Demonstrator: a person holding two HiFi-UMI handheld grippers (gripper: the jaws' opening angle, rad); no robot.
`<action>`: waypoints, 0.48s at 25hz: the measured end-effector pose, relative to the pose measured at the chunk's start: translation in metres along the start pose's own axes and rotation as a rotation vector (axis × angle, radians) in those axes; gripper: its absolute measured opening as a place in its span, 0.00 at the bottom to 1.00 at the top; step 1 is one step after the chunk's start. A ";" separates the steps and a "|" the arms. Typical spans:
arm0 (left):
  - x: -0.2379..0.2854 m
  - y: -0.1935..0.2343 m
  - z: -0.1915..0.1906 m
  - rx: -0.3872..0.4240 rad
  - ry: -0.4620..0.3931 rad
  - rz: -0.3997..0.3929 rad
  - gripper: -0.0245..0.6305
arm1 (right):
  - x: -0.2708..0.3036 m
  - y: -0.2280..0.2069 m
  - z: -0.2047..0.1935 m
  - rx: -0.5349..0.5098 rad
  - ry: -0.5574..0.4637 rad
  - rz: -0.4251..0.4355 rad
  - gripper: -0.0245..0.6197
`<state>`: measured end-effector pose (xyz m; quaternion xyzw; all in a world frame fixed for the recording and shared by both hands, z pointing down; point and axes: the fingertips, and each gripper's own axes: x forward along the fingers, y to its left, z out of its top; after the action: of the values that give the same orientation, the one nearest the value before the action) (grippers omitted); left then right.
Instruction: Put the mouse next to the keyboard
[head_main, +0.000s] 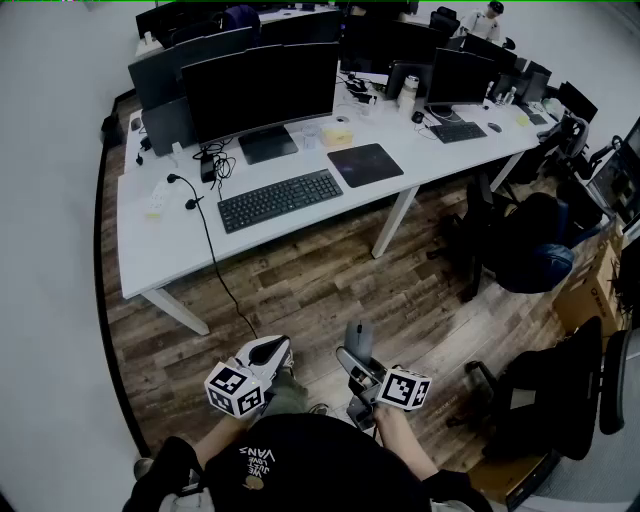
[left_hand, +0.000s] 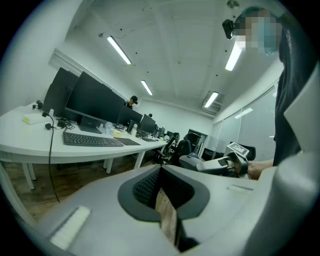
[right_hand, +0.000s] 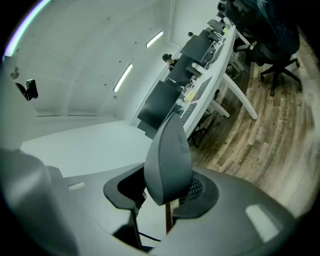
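A grey mouse (head_main: 359, 338) stands on edge between the jaws of my right gripper (head_main: 358, 356), which is shut on it, low over the wooden floor in front of the person. In the right gripper view the mouse (right_hand: 169, 160) fills the middle, gripped by its sides. The black keyboard (head_main: 280, 199) lies on the white desk (head_main: 150, 255), well ahead of both grippers, with a black mouse pad (head_main: 365, 164) to its right. My left gripper (head_main: 265, 352) hangs beside the right one, jaws together with nothing in them. The left gripper view shows the keyboard (left_hand: 92, 140) far off to the left.
Black monitors (head_main: 262, 90) stand behind the keyboard, and a black cable (head_main: 215, 265) hangs off the desk's front edge to the floor. Office chairs (head_main: 530, 250) and a bag stand to the right. More desks with monitors run behind.
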<state>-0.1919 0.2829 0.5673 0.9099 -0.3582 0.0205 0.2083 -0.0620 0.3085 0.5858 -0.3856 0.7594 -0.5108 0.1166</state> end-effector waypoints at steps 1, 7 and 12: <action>0.002 0.000 0.002 -0.004 -0.003 -0.001 0.04 | 0.002 -0.001 0.002 -0.006 0.004 -0.001 0.30; 0.018 0.010 0.013 -0.030 -0.018 -0.012 0.04 | 0.017 0.001 0.017 -0.005 0.005 0.017 0.30; 0.032 0.035 0.029 -0.057 -0.037 0.009 0.04 | 0.039 0.011 0.047 -0.019 -0.013 0.071 0.30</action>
<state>-0.1949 0.2277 0.5596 0.9022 -0.3665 -0.0059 0.2273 -0.0667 0.2505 0.5633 -0.3631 0.7767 -0.4965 0.1358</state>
